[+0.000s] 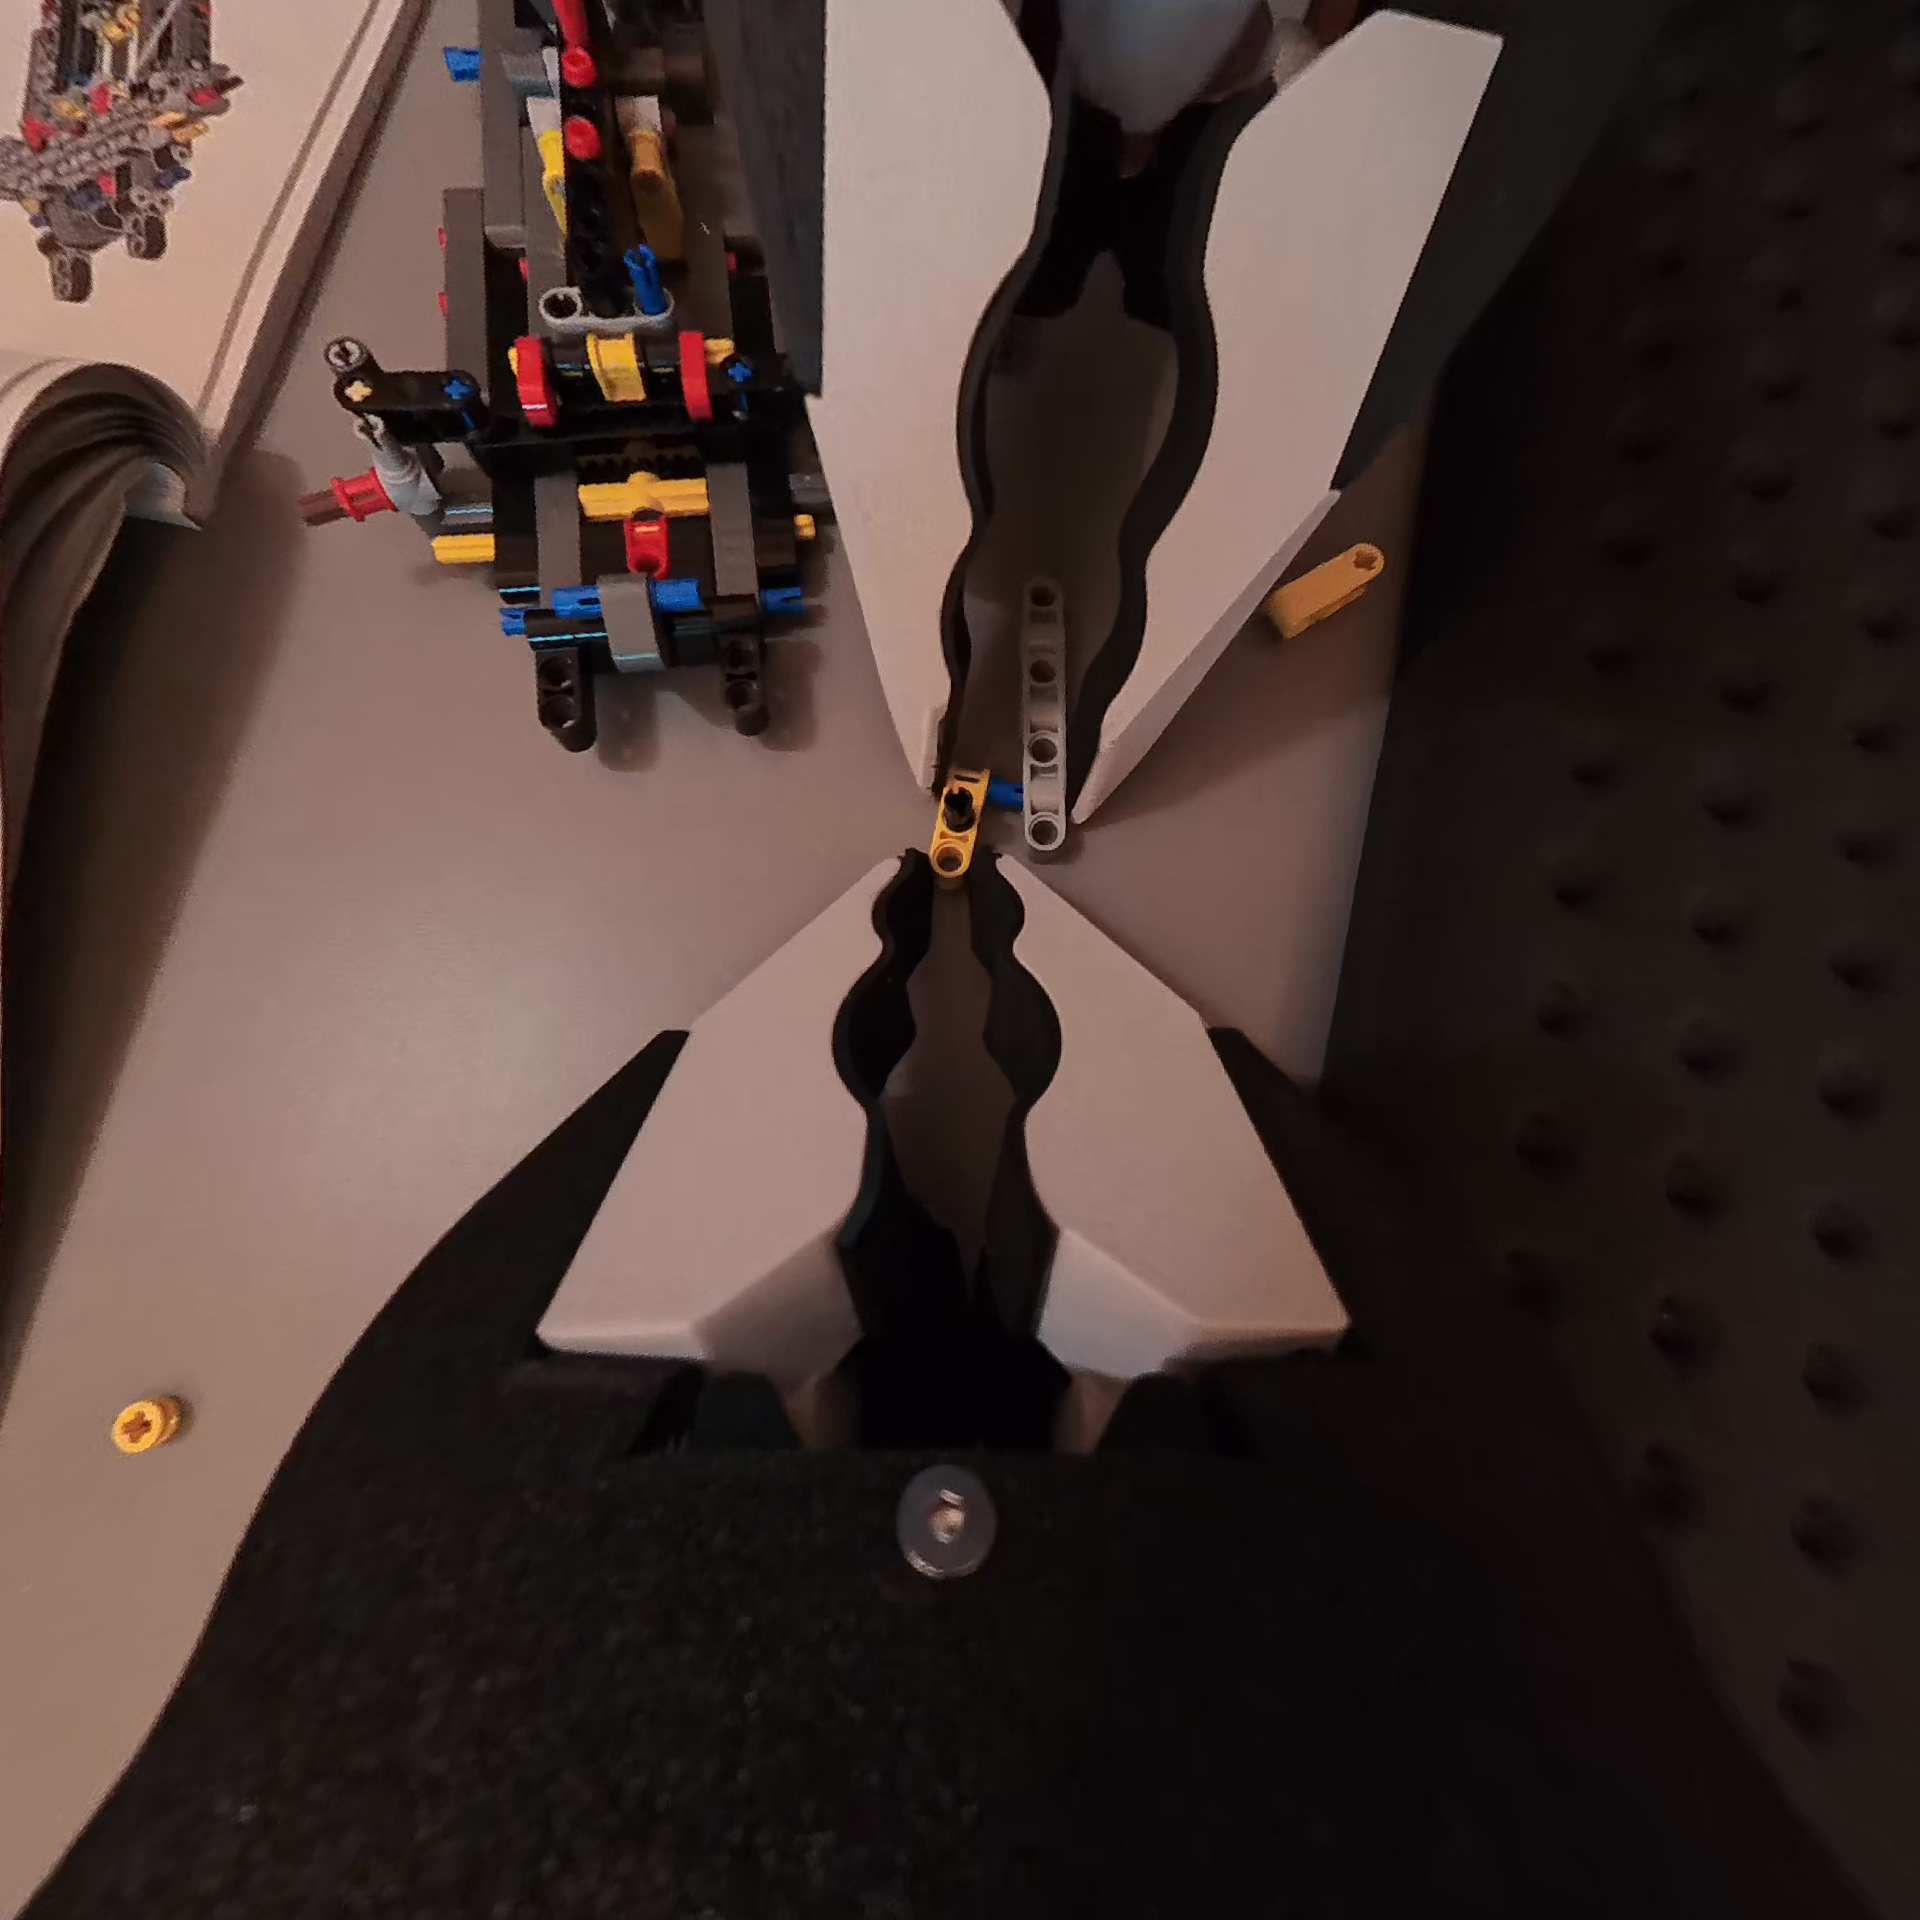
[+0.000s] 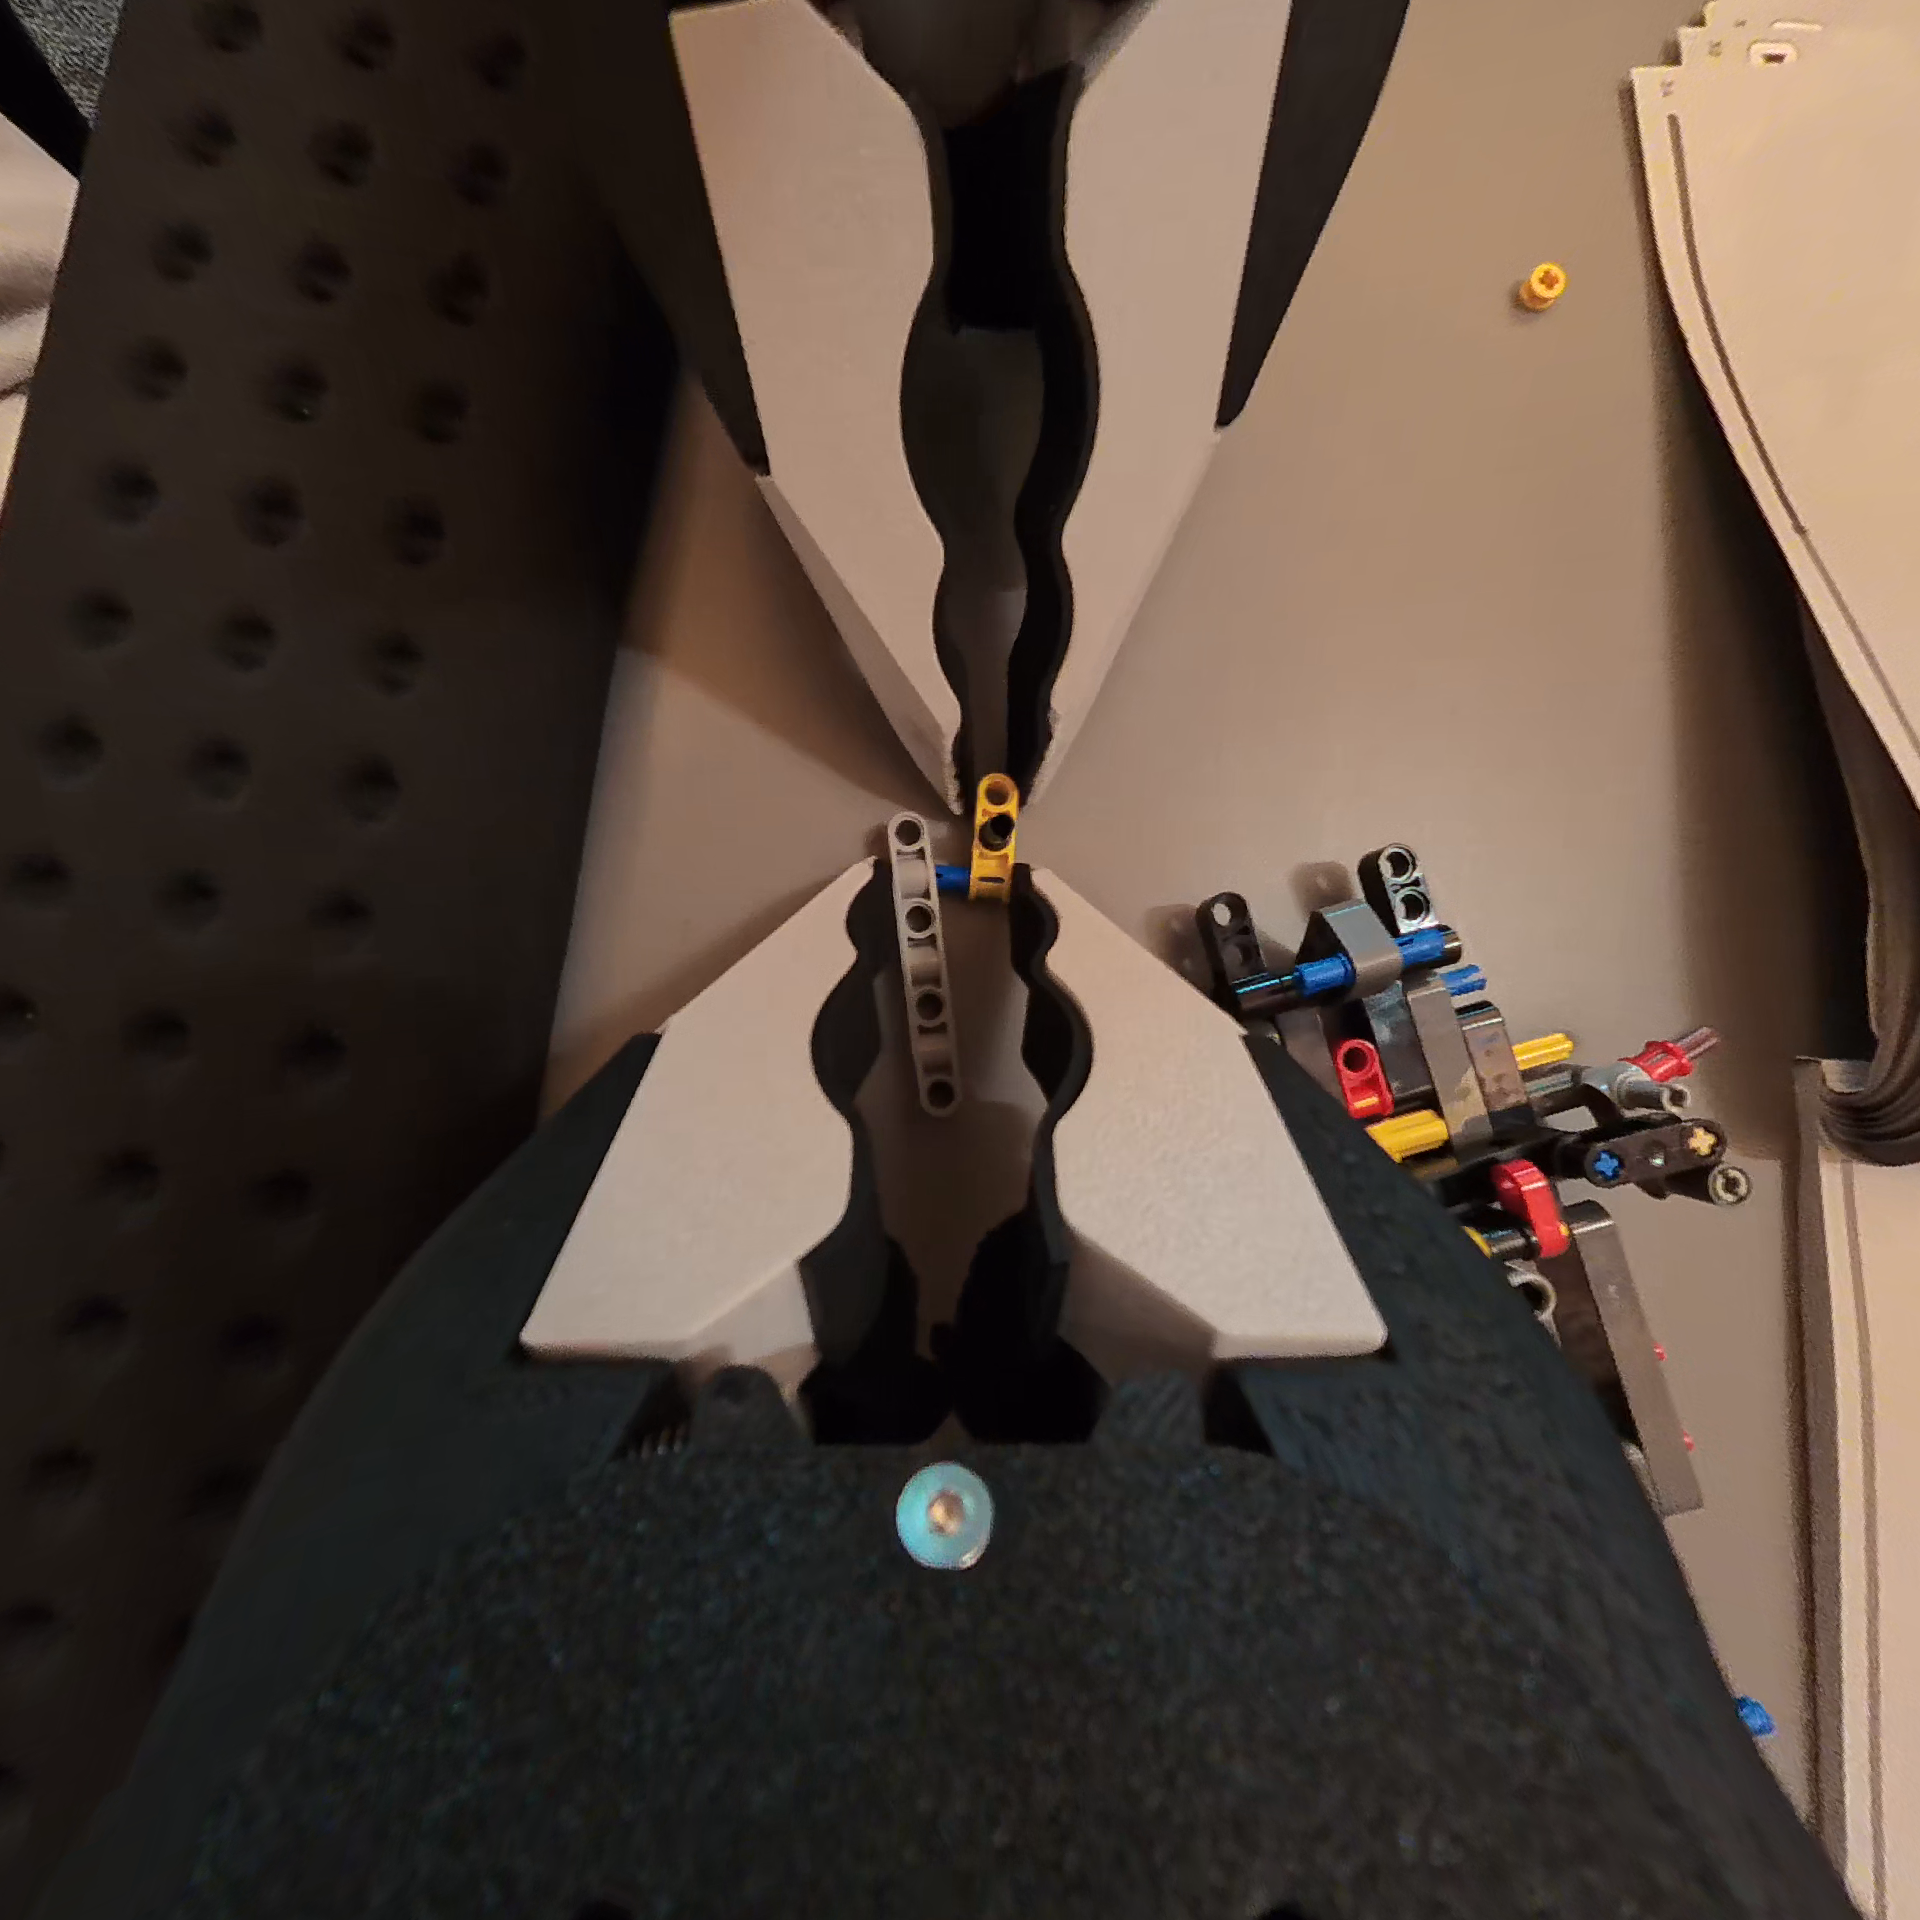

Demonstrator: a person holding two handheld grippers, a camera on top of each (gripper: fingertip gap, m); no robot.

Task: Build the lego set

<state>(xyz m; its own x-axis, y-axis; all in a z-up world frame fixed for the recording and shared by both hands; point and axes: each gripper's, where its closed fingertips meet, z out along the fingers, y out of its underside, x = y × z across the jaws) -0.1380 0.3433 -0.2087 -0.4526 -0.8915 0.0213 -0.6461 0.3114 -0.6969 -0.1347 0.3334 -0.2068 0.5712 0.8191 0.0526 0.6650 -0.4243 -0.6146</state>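
Observation:
My left gripper [image 1: 951, 868] is shut on the lower end of a small yellow connector [image 1: 958, 821]. A short blue pin [image 1: 1003, 792] joins the connector to a thin grey beam [image 1: 1042, 717] with several holes. My right gripper [image 2: 948, 878] is closed around the grey beam [image 2: 923, 966], with the beam against one finger and the yellow connector [image 2: 992, 836] against the other. The two grippers meet tip to tip above the tabletop. The part-built black, red, yellow and blue model [image 1: 623, 468] stands to the side, also in the right wrist view [image 2: 1455, 1091].
A black perforated board [image 1: 1714, 727] runs along one side of the beige table [image 1: 416, 987]. A loose yellow piece [image 1: 1325, 587] lies near it. A yellow bush [image 1: 145, 1423] lies apart. An open instruction booklet [image 1: 94, 156] lies beyond the model. A blue pin [image 2: 1751, 1716] lies by the table's edge. Less than 4 cm separates the two grippers' tips.

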